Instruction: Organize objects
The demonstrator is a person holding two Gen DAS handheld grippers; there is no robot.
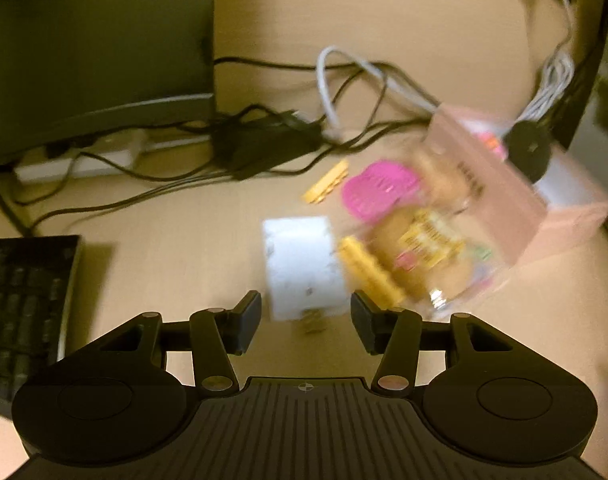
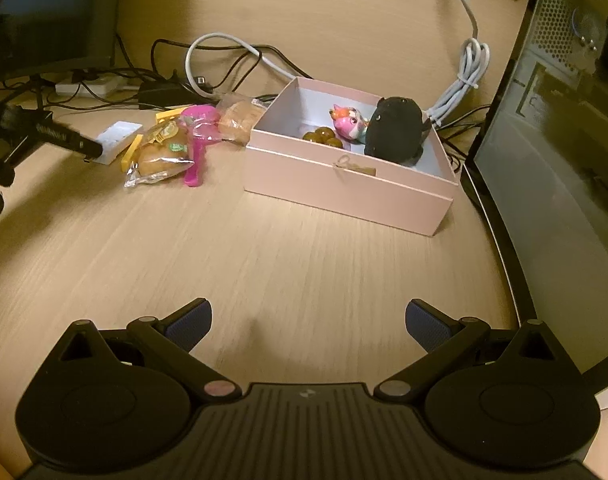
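Note:
A pink open box (image 2: 343,184) stands on the desk and holds a black plush (image 2: 395,130), a pink bird toy (image 2: 349,124) and brown beads (image 2: 321,136). Left of it lie two wrapped buns (image 2: 162,152), a pink plastic toy (image 2: 198,148), a yellow piece (image 2: 130,152) and a white block (image 2: 116,140). My left gripper (image 1: 305,320) is open, its jaws on either side of the white block (image 1: 300,264), next to the bun packet (image 1: 419,248). It shows in the right wrist view (image 2: 84,146). My right gripper (image 2: 307,326) is open and empty over bare desk.
Cables (image 2: 224,56), a power strip (image 1: 84,160) and a black adapter (image 1: 264,144) lie behind the objects. A keyboard (image 1: 20,312) is at left, a monitor (image 1: 92,40) behind it. A computer case (image 2: 563,160) stands at right.

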